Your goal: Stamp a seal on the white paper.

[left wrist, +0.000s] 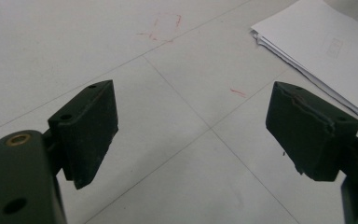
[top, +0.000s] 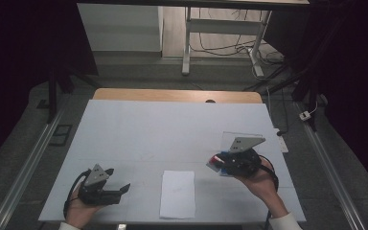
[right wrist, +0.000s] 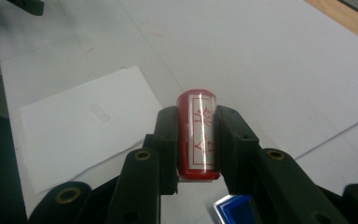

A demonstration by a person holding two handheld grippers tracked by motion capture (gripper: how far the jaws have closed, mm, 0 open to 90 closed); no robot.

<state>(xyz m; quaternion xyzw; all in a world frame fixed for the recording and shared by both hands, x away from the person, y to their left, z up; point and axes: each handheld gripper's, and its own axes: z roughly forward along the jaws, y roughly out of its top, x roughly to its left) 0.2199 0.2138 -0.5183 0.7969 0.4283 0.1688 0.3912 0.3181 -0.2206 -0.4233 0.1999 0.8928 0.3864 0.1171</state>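
My right gripper (right wrist: pixel 196 140) is shut on a red stamp (right wrist: pixel 196 135), a small cylinder with a white label and red characters, held above the table. In the high view the right gripper (top: pixel 216 161) hovers at the right of the table, the red stamp (top: pixel 215 159) at its tip. A stack of white paper (top: pixel 178 193) lies near the front edge between the two hands; in the right gripper view the paper (right wrist: pixel 81 121) lies just left of the stamp. My left gripper (top: pixel 124 188) rests at the front left, jaws wide apart with nothing between them (left wrist: pixel 191 130).
A blue object (right wrist: pixel 235 210) sits under the right gripper, perhaps an ink pad. A clear plastic piece (top: pixel 242 136) lies behind the right hand. The white table sheet (top: pixel 172 124) covers a wooden table. The paper stack's corner (left wrist: pixel 317 46) lies ahead-right of the left gripper.
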